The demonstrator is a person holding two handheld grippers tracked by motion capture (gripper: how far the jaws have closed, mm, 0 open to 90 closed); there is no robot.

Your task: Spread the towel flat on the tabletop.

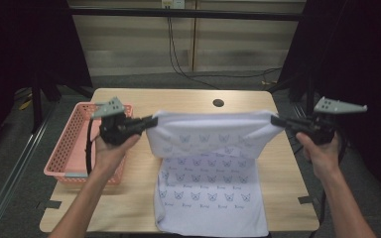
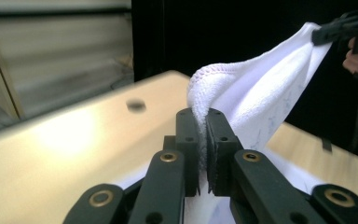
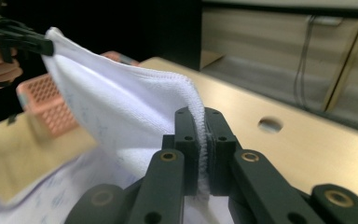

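Observation:
A white towel [image 1: 211, 168] printed with small blue butterflies lies on the wooden table [image 1: 129, 203], its far edge lifted and stretched taut in the air. My left gripper [image 1: 151, 121] is shut on the far left corner of the towel [image 2: 242, 107]. My right gripper [image 1: 276, 120] is shut on the far right corner of the towel [image 3: 135, 116]. In the left gripper view the black jaws [image 2: 203, 144] pinch the hemmed edge; the right gripper [image 2: 321, 35] shows far off. The right gripper view has its jaws [image 3: 203, 149] closed on the hem, with the left gripper [image 3: 39, 44] beyond. The towel's near half rests flat on the table.
A pink plastic basket [image 1: 72, 144] stands at the table's left edge, beside my left hand. A round cable hole [image 1: 218, 103] sits in the table's far middle. Black curtains flank both sides, and cables run over the floor behind.

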